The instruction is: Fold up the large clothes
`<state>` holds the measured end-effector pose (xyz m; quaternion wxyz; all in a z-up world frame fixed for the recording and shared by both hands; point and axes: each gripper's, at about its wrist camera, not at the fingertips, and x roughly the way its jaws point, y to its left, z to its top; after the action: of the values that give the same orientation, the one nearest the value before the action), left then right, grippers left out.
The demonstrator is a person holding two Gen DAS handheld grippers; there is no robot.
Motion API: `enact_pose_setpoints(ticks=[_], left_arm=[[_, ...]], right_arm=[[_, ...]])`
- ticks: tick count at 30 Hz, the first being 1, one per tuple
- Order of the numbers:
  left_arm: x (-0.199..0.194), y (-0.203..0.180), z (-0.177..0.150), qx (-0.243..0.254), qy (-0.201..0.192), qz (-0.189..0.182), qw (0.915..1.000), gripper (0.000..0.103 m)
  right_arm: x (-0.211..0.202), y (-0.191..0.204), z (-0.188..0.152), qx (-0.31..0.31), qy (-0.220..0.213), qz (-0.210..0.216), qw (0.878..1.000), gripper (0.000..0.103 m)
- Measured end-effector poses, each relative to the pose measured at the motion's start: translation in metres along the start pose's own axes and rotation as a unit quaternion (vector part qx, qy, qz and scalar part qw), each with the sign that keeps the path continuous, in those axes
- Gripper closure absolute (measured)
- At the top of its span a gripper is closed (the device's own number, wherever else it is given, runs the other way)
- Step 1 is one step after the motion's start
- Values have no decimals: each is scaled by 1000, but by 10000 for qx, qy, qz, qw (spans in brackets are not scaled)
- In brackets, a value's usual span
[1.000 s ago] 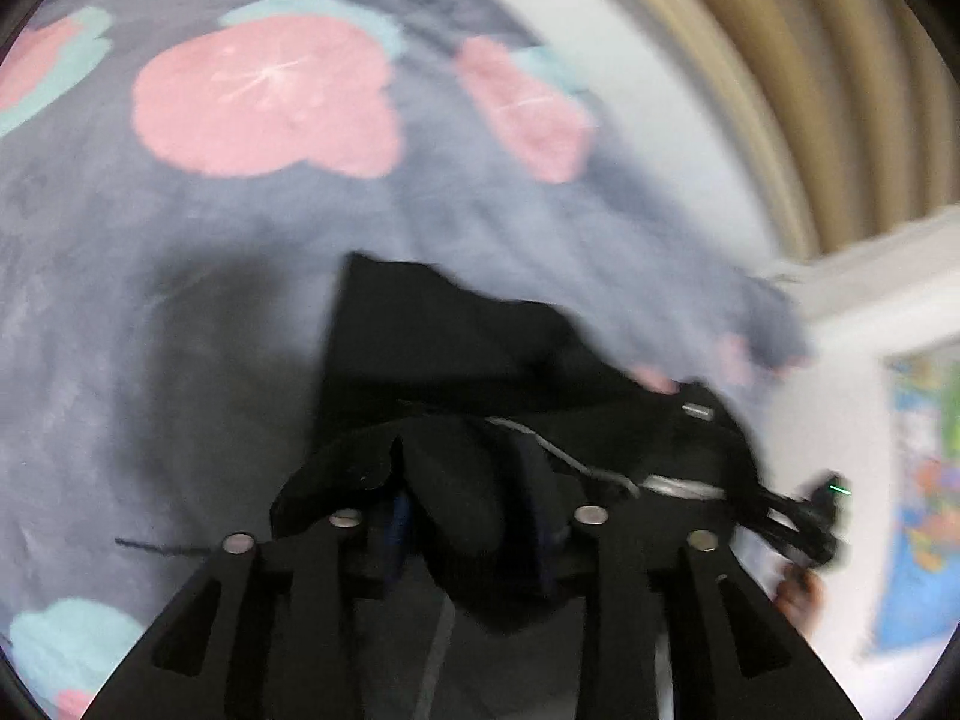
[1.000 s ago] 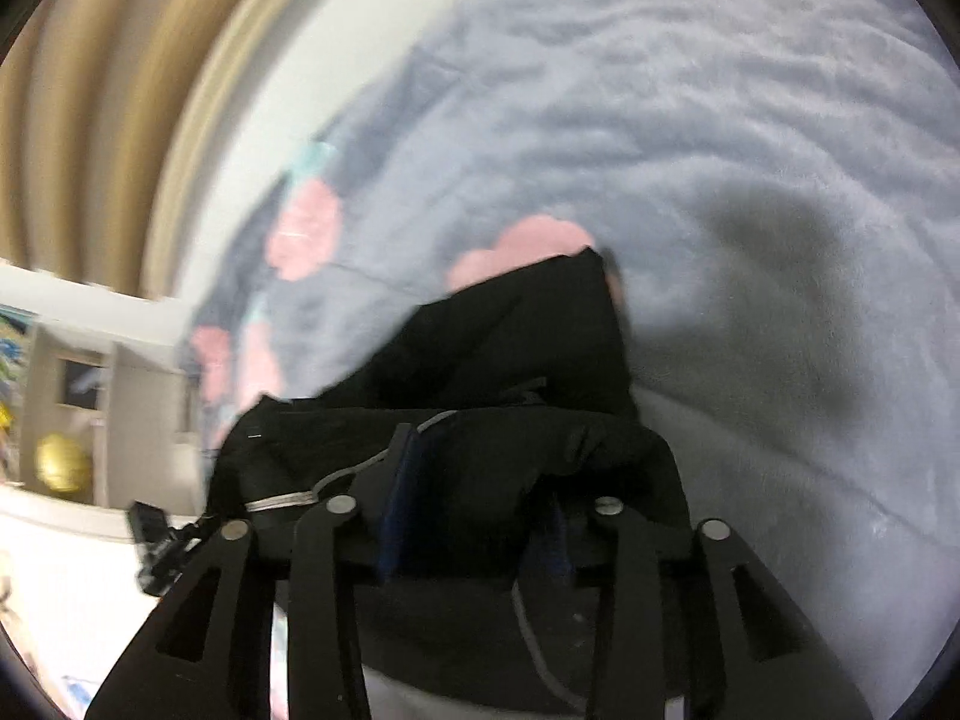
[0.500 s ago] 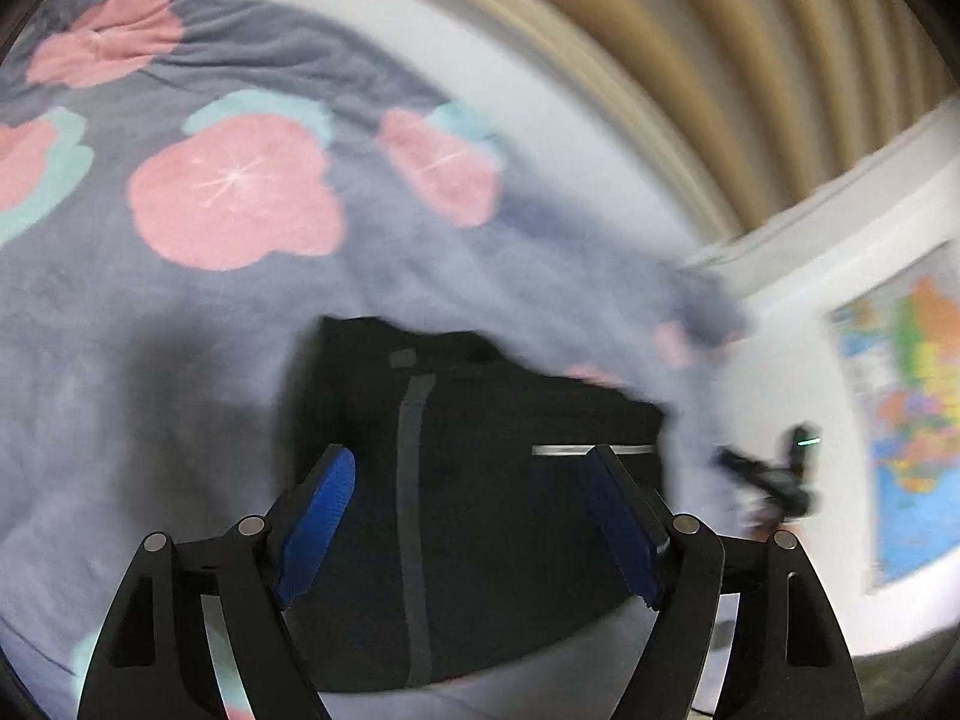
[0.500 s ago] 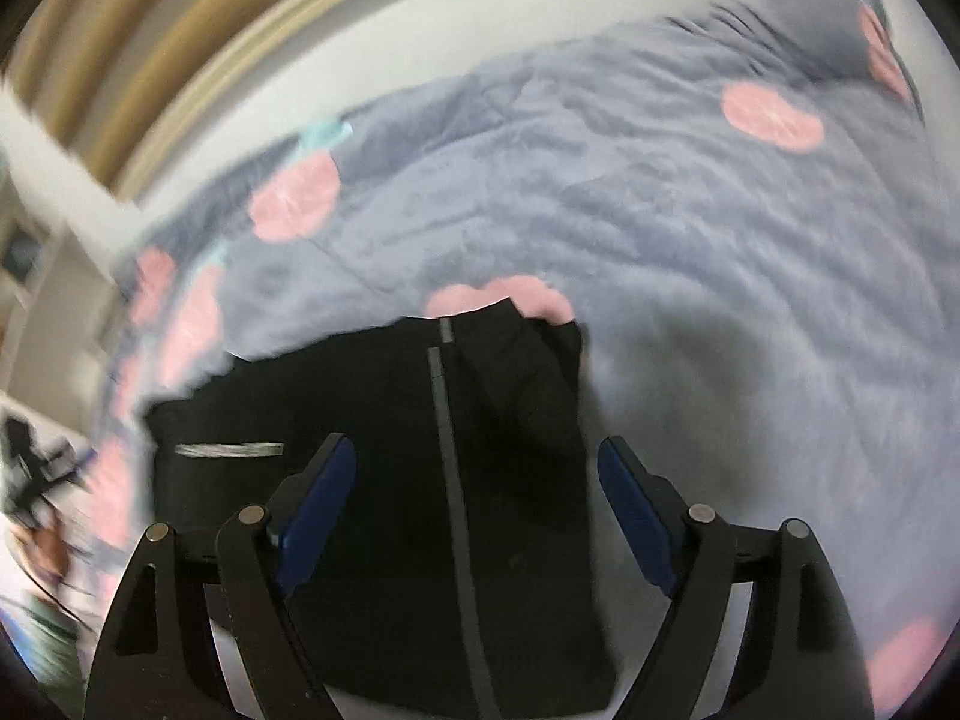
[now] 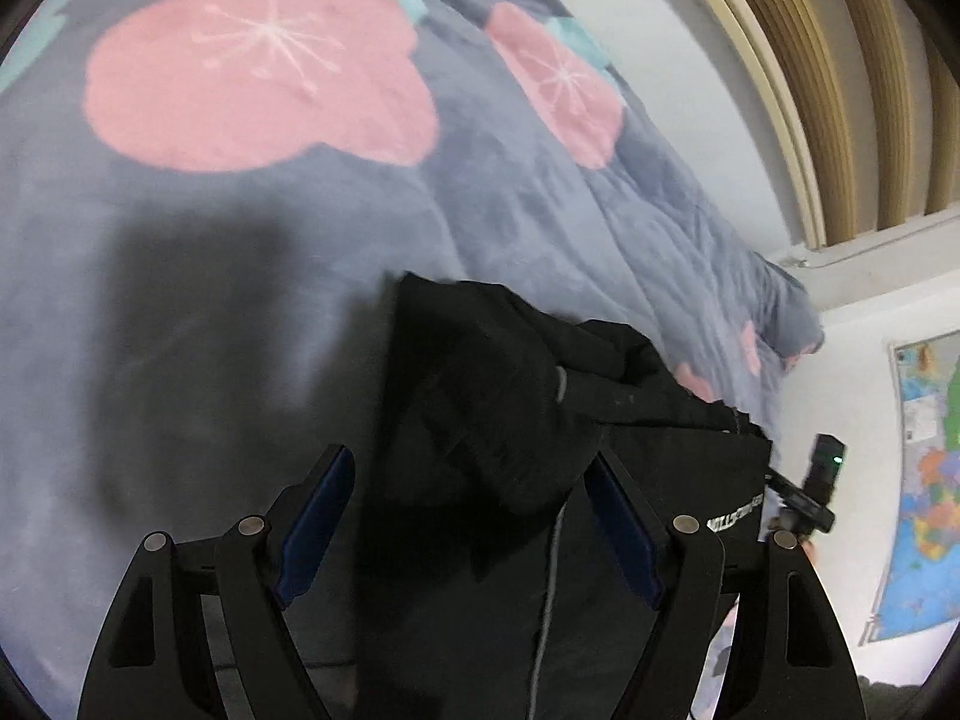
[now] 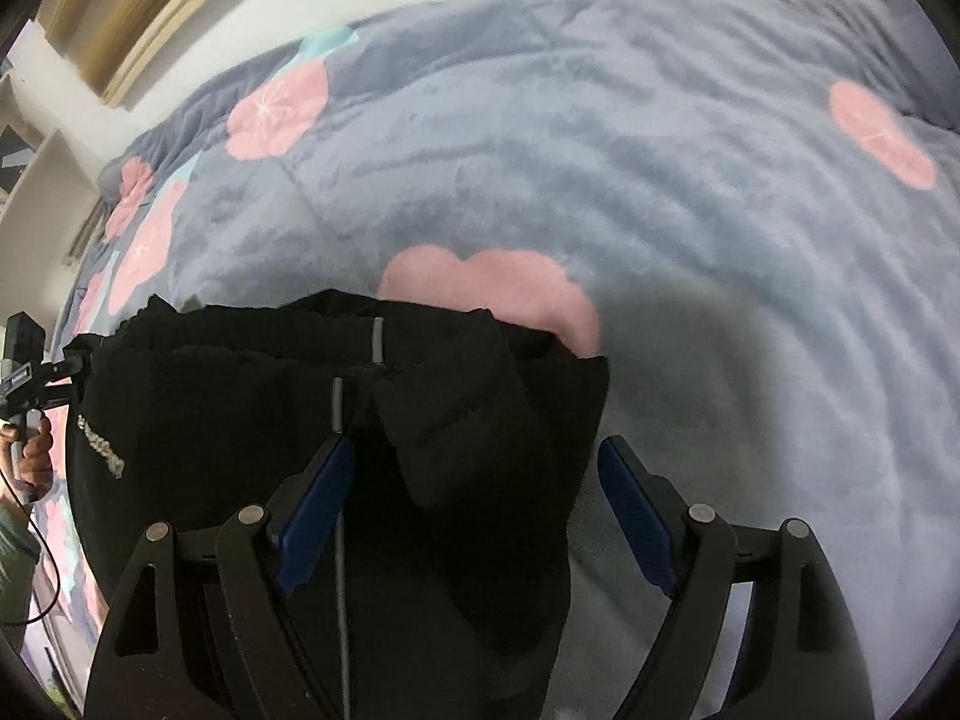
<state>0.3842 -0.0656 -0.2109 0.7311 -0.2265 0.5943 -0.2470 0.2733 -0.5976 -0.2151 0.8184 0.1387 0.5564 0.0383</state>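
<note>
A black garment (image 5: 516, 420) with a grey stripe and white lettering lies folded on the grey blanket with pink flowers (image 5: 252, 78). My left gripper (image 5: 468, 486) is open, its blue-padded fingers spread over the garment's left part, holding nothing. In the right wrist view the same garment (image 6: 300, 408) lies below my right gripper (image 6: 474, 480), which is open and empty, its fingers straddling a raised fold of the cloth.
The blanket (image 6: 660, 150) covers the whole bed. A white wall and beige curtain (image 5: 840, 90) stand beyond it. A map (image 5: 924, 480) hangs on the wall. The other hand-held gripper (image 6: 24, 360) shows at the garment's far end.
A second ago both grippers were shut on the black garment and held it up. Both have since opened, let it go, and now hover low over the cloth lying on the blanket.
</note>
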Motion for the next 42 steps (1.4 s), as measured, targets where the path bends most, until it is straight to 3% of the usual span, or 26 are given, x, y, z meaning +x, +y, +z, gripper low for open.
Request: enact_pose_setpoints(ticks=[1,3,4,6,8,11,15,18,19,21,24,25,29,32,33,36,37,38,40,42], left_arm=[[3,-3,0,64,7,-31,10000,27],[6,-13,-1,247,-13,7,9997,50],[8,-16,-2,299,-15,6,9996,66],[5,-22,-6,411,-124,109,9990,75],[0,-28,-8,536,-260,170,9981,85],[-26,-40,-13,609,-620,83,9962,87],[-64,-68,-2,837,-1081,-411,9898,87],[-73,-86,21,996,-1361,-608,9838,87],[-70,-88,29,994,-1394,-525,9838,87],[-44,-83,48,865,-1239,45,9885,87],[15,-59,61,618,-564,979,9917,87],[35,-48,61,486,-356,1133,9917,87],[73,-27,52,241,-154,1296,9911,84],[77,-26,54,239,-117,1339,9906,82],[74,-28,54,272,-88,1315,9909,82],[54,-25,56,158,-60,1089,9939,80],[43,-21,56,24,-154,1005,9948,73],[29,-18,55,-94,-293,984,9947,56],[-3,-10,51,-305,-703,829,9936,35],[-26,-5,44,-470,-916,690,9923,33]], right_arm=[[3,-1,0,25,29,53,10000,18],[9,-3,0,130,83,106,9998,27],[7,-2,-2,98,14,124,9999,33],[0,3,-5,9,-123,26,9999,67],[-11,8,-9,-64,-256,-2,9997,83],[-42,19,-11,-197,-652,-318,9972,86],[-89,33,5,-317,-1314,-752,9880,88],[-89,40,28,-378,-1491,-1144,9814,88],[-81,39,36,-307,-1464,-1196,9815,88],[-54,34,47,-162,-1256,-1297,9834,88],[-1,27,51,-58,-679,-1505,9863,88],[18,26,49,-36,-441,-1513,9875,88],[59,25,40,-26,21,-1634,9866,86],[59,21,45,107,108,-1682,9856,72],[56,18,45,171,128,-1668,9858,62],[33,6,43,588,43,-1447,9877,50],[24,2,41,720,-9,-1344,9883,49],[6,0,35,892,-148,-1172,9890,49],[-21,5,25,986,-394,-1066,9886,49],[-44,17,14,944,-571,-1037,9885,48]])
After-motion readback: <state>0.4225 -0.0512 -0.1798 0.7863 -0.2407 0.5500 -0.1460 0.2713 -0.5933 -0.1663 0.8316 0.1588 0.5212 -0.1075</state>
